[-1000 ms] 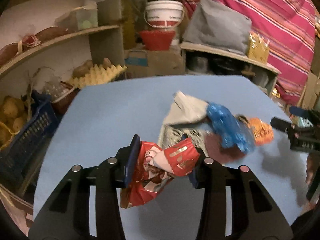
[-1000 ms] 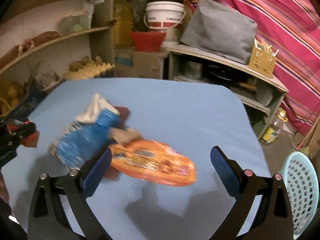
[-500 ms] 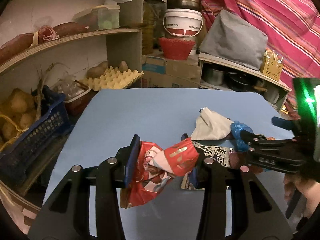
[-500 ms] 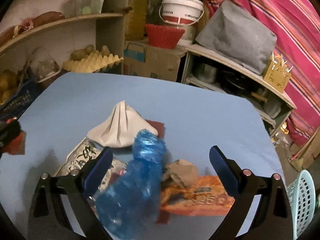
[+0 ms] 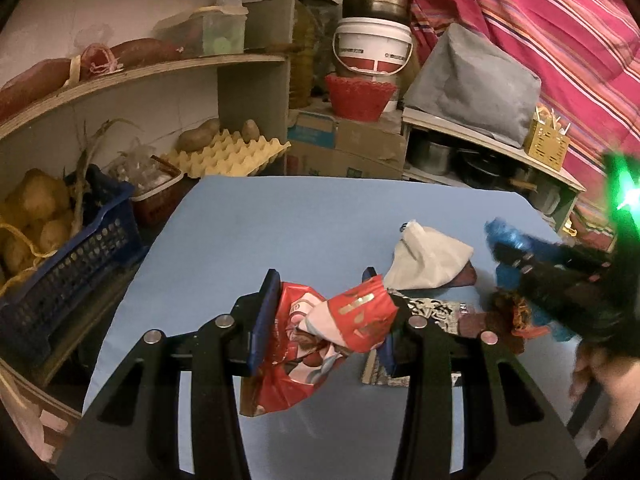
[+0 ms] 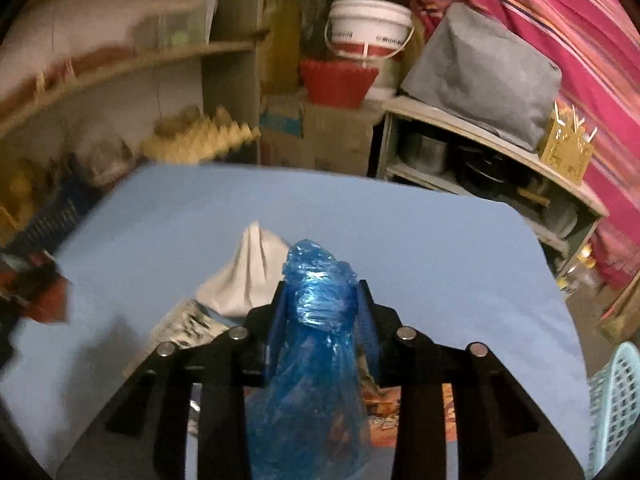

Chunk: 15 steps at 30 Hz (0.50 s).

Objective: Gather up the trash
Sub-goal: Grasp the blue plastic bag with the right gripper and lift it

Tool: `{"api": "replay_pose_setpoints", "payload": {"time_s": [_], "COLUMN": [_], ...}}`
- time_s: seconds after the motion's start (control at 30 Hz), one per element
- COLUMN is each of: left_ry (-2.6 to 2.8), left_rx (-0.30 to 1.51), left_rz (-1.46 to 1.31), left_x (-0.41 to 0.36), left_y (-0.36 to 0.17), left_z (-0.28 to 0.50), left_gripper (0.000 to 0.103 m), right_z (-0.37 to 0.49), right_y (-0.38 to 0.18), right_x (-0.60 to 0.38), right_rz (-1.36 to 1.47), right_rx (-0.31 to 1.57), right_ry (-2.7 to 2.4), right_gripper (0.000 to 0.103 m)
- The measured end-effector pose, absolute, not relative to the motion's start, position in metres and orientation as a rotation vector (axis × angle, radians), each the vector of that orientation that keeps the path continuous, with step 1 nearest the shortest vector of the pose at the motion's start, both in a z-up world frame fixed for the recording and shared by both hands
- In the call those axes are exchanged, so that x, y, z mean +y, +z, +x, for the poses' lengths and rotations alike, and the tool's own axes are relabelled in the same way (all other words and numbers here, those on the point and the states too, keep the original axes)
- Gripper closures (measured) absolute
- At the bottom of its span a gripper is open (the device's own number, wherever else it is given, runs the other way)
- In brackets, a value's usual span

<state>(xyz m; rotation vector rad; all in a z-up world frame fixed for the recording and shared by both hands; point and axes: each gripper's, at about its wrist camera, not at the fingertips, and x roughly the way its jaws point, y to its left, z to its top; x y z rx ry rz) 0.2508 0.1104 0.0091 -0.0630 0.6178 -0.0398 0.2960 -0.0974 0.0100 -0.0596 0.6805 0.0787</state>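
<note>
My left gripper [image 5: 324, 312] is shut on a crumpled red snack wrapper [image 5: 320, 332] and holds it above the blue table [image 5: 300, 216]. My right gripper [image 6: 322, 316] is shut on a crumpled blue plastic bag [image 6: 316, 344]; it also shows at the right of the left wrist view [image 5: 516, 240]. On the table lie a white crumpled paper [image 5: 428, 260] [image 6: 248, 272], a black-and-white printed wrapper [image 5: 428, 308] [image 6: 184, 320] and an orange wrapper [image 6: 380, 416] under the right gripper.
A light blue laundry-style basket [image 6: 616, 400] stands on the floor at the right. Shelves with a yellow egg tray [image 5: 224, 156], a blue crate [image 5: 68, 256] of potatoes and pots surround the table's far and left sides.
My right gripper has closed on the blue plastic bag, which it was open around before. My left gripper keeps holding the red wrapper and has drawn back a little.
</note>
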Motion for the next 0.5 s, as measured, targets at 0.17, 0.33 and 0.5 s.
{"api": "replay_pose_setpoints", "payload": {"time_s": [0.17, 0.33, 0.5], "left_ry": [-0.057, -0.070, -0.085], "left_rx": [0.602, 0.593, 0.595], "left_rz": [-0.050, -0.022, 0.008], "left_x": [0.095, 0.072, 0.049], "left_y": [0.016, 0.021, 0.022], "left_z": [0.247, 0.242, 0.237], "left_gripper": [0.062, 0.062, 0.062], "right_z": [0.282, 0.270, 0.264], "right_y": [0.030, 0.029, 0.022], "right_x": [-0.124, -0.154, -0.184], "right_rz": [0.025, 0.045, 0.052], "right_rx": [0.656, 0.661, 0.678], "right_ry": [0.107, 0.079, 0.050], "right_gripper": [0.069, 0.069, 0.069]}}
